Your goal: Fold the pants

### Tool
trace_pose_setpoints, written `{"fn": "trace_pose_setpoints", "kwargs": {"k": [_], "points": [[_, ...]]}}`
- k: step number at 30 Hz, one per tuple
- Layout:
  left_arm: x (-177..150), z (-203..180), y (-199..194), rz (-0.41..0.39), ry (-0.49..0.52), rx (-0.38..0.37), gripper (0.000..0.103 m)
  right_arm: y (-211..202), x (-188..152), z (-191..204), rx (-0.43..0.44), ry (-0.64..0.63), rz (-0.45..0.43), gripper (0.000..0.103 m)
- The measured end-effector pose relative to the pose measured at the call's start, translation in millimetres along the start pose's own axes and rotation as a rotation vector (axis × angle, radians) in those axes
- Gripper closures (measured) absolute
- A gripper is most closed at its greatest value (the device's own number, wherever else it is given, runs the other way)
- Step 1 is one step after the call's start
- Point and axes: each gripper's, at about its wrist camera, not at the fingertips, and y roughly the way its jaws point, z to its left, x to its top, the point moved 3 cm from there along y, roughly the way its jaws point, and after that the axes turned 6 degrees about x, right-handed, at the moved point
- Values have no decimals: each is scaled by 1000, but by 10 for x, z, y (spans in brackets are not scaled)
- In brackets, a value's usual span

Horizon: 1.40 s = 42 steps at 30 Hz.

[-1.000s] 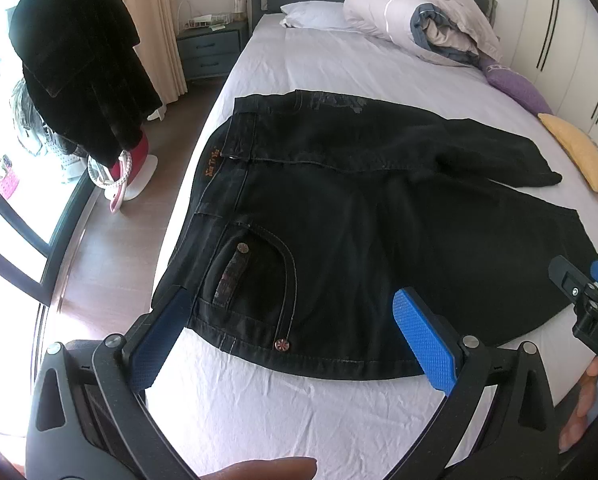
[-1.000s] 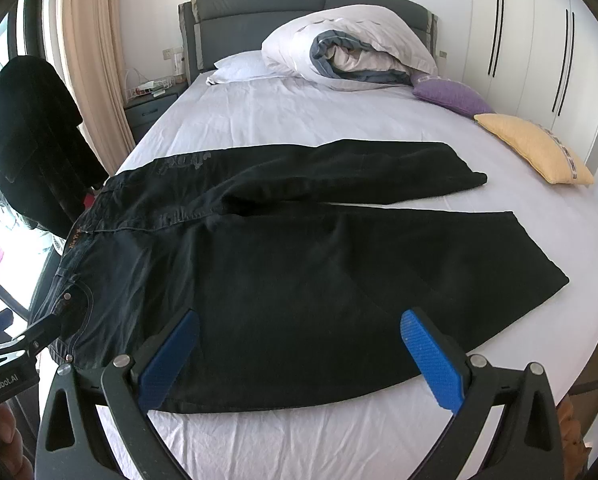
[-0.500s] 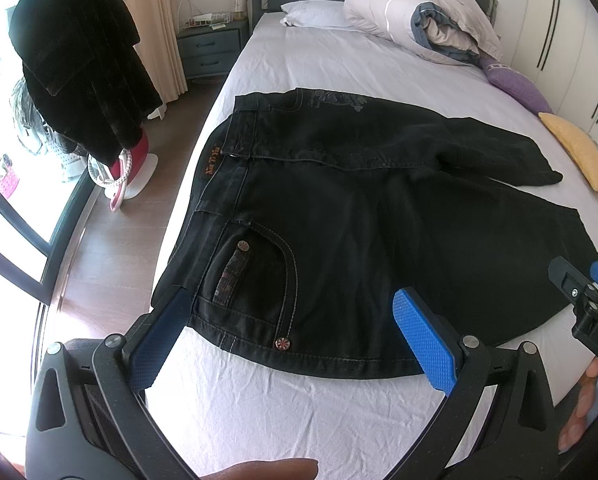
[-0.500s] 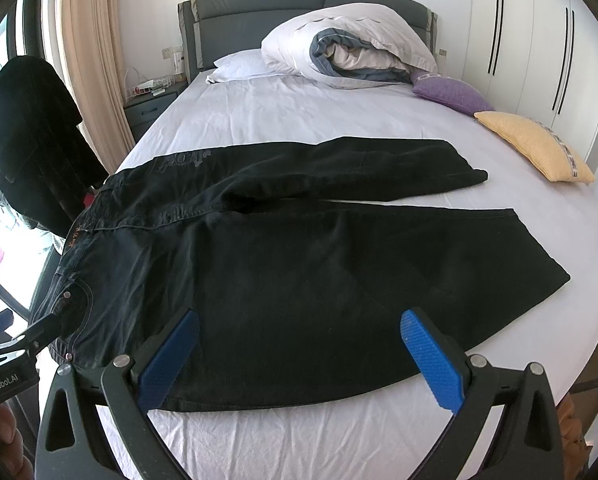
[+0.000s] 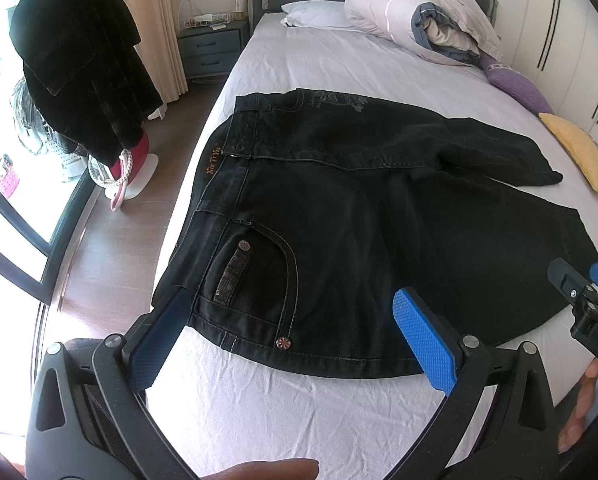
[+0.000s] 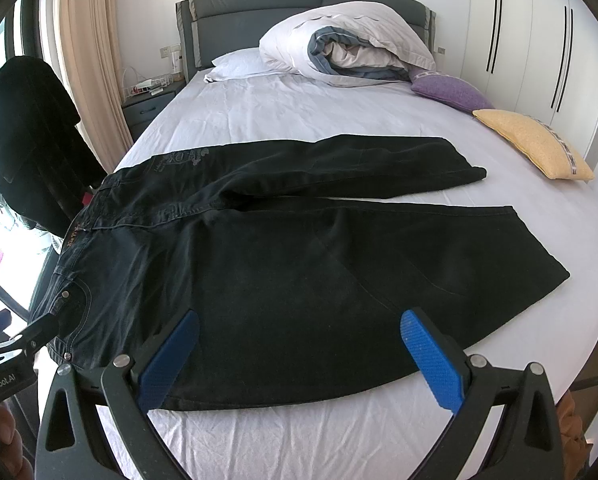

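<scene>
— Where are the pants?

— The black pants [image 6: 299, 264] lie flat on the white sheet of the bed [image 6: 299, 116], near its foot edge, waistband toward the window side, both legs running toward the wardrobe side. The far leg is narrower and slightly creased; the near leg spreads wide. A front pocket with copper rivets shows at the near waist corner in the left wrist view.

— And the grippers?

— The left gripper [image 5: 291, 340] hovers just above the near waist corner, its blue pads spread wide with nothing between them. The right gripper [image 6: 299, 356] hangs over the near leg's lower edge, fingers likewise parted and empty. Neither touches the fabric, as far as can be told.

— What else is around?

— A rolled duvet [image 6: 351, 48] and a white pillow [image 6: 239, 66] sit at the headboard; a purple cushion [image 6: 451, 92] and a yellow cushion [image 6: 535, 144] lie along the wardrobe side. A dark coat [image 5: 79, 60] hangs by the window, near a grey nightstand [image 5: 211, 52].
</scene>
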Motion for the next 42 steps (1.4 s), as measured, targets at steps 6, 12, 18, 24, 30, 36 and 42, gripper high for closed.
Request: {"fn": "trace_pose_setpoints", "kwargs": {"k": [6, 12, 18, 24, 30, 36, 42], "points": [[1, 0, 1, 1, 0, 1, 0, 6, -12, 2, 0, 0, 1, 0], [0, 0, 1, 0, 0, 1, 0, 10, -6, -3, 1, 0, 3, 0], [-40, 6, 34, 1, 1, 0, 0, 10, -2, -2, 1, 1, 4, 0], [-83, 15, 48, 0, 6, 1, 0, 11, -3, -1, 0, 0, 4, 0], [-74, 8, 44, 0, 6, 1, 0, 17, -7, 3, -1, 0, 5, 0], [-143, -27, 131, 7, 10, -7, 0, 57, -40, 6, 1, 1, 14, 0], [-4, -96, 82, -30, 58, 13, 0, 115, -1, -20, 14, -14, 33, 0]]}}
